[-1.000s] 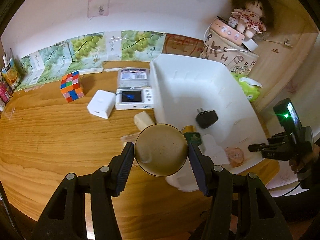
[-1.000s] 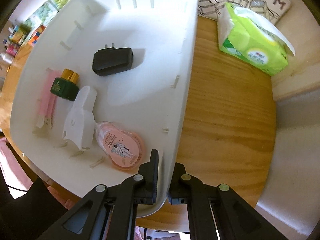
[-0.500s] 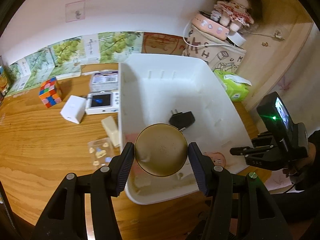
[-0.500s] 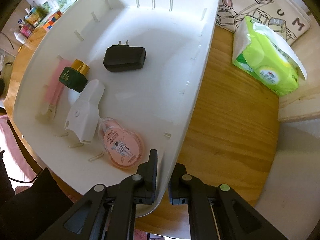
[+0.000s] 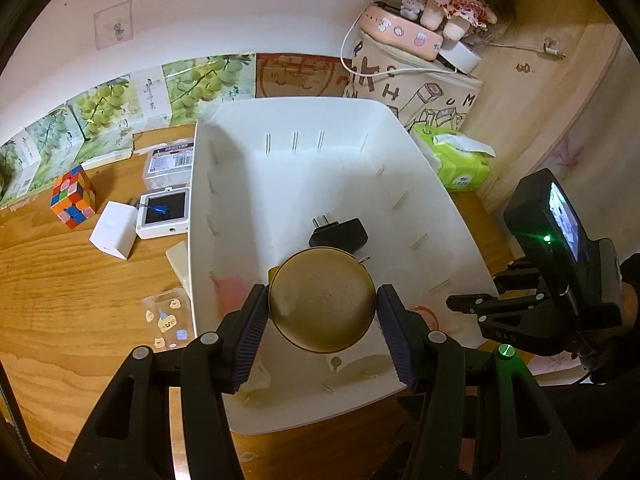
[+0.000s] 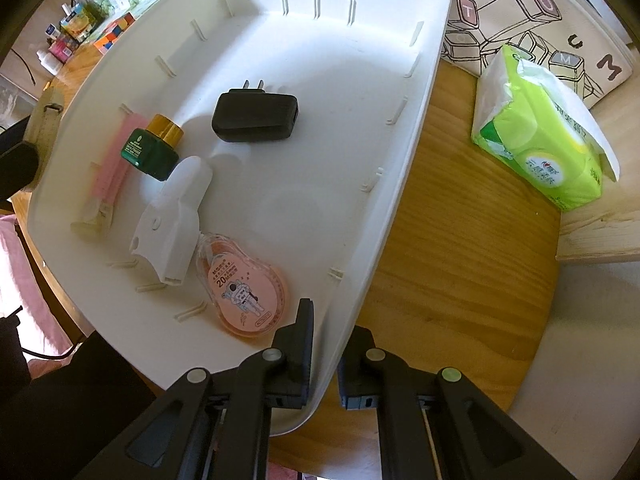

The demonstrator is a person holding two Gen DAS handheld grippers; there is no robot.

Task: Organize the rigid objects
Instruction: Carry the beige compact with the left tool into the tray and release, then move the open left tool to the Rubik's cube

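My left gripper (image 5: 322,312) is shut on a round gold-brown tin (image 5: 322,304), held above the white bin (image 5: 304,168). In the bin lie a black charger (image 6: 256,114), a green bottle with a gold cap (image 6: 154,146), a white plastic piece (image 6: 176,220), a pink correction tape (image 6: 248,288) and a pink strip (image 6: 112,160). My right gripper (image 6: 332,320) is shut on the bin's near right wall (image 6: 360,240), one finger inside and one outside. The left wrist view shows that right gripper (image 5: 520,304) at the bin's right side.
Left of the bin on the wooden table lie a colour cube (image 5: 74,196), a white box (image 5: 114,230), a small screen device (image 5: 164,214), a clear case (image 5: 170,164), a cream block (image 5: 178,258) and a sticker pack (image 5: 168,320). A green tissue pack (image 6: 544,136) lies to the bin's right.
My left gripper has carried the round tin rightward from the table's edge of the bin to above the bin's inside. The right gripper has kept its hold and rolled slightly.
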